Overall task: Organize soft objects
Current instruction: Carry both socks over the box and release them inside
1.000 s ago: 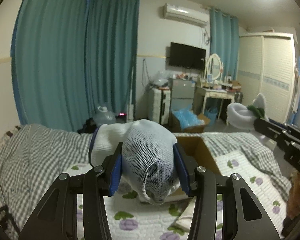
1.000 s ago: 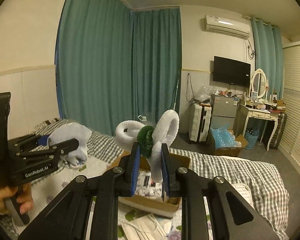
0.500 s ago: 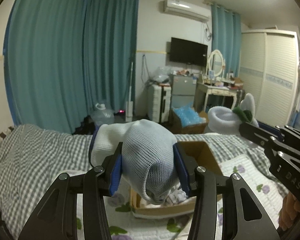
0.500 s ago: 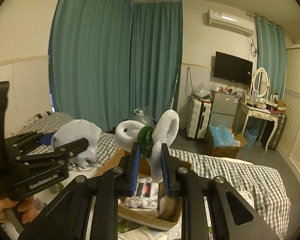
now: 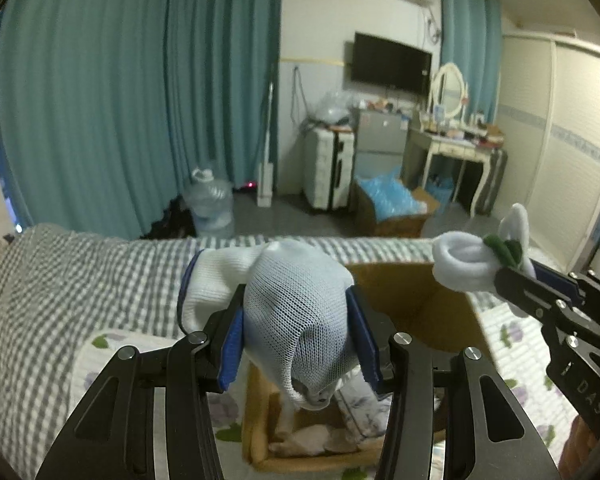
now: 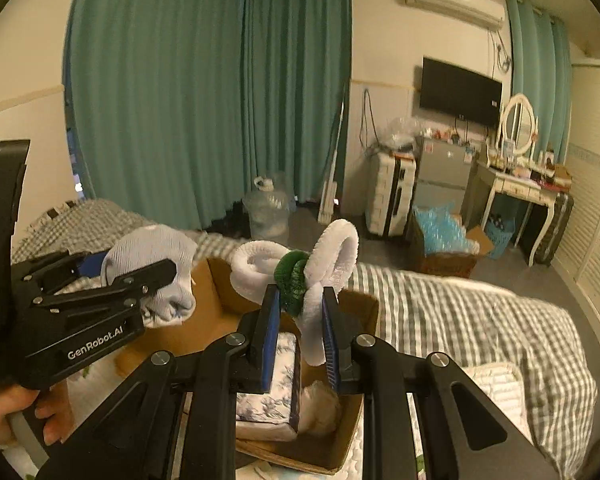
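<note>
A white knitted glove (image 5: 296, 320) with a blue cuff is clamped between the blue pads of the left gripper (image 5: 298, 344), its fingertips hanging down over an open cardboard box (image 5: 412, 300). The box is set on a floral quilt (image 5: 100, 360) on a grey checked bed (image 5: 60, 280), and soft items can be seen inside it. At the right, a white fluffy headband (image 5: 466, 266) with a green knot is held by the right gripper (image 5: 512, 276) above the box's far corner.
</note>
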A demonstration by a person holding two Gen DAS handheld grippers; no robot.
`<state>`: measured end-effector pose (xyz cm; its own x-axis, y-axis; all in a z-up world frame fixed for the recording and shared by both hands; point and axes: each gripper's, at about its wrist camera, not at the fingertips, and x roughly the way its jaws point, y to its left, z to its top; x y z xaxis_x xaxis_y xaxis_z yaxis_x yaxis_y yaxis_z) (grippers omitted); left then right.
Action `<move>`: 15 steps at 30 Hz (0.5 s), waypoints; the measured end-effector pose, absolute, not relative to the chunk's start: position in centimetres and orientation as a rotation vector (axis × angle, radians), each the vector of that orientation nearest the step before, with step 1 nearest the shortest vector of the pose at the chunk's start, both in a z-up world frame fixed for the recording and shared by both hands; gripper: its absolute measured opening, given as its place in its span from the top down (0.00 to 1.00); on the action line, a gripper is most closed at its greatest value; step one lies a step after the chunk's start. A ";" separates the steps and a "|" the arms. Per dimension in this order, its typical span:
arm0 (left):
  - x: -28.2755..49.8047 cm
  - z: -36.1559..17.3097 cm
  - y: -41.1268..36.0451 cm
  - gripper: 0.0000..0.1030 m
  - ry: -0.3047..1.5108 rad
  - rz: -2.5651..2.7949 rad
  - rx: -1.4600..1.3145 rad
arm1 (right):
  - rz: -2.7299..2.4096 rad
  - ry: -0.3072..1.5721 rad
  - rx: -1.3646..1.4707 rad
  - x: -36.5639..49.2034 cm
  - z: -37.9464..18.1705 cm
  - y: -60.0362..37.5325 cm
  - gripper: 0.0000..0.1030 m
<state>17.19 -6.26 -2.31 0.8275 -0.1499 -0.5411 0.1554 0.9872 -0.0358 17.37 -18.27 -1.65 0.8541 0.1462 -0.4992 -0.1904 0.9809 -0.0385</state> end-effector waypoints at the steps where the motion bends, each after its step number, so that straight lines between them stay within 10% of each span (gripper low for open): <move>1: 17.6 -2.8 -6.4 0.55 0.585 -0.159 0.019 | 0.174 0.535 -0.082 17.9 -2.3 -18.6 0.81; 15: 19.2 -6.8 -8.4 0.55 0.674 -0.147 0.156 | 0.154 0.806 -0.113 21.5 -11.4 -19.7 0.81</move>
<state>19.19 -8.44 -6.78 0.7718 -0.0842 -0.6302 0.1852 0.9780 0.0962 21.53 -19.72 -11.38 0.6825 0.0939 -0.7249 -0.1797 0.9828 -0.0419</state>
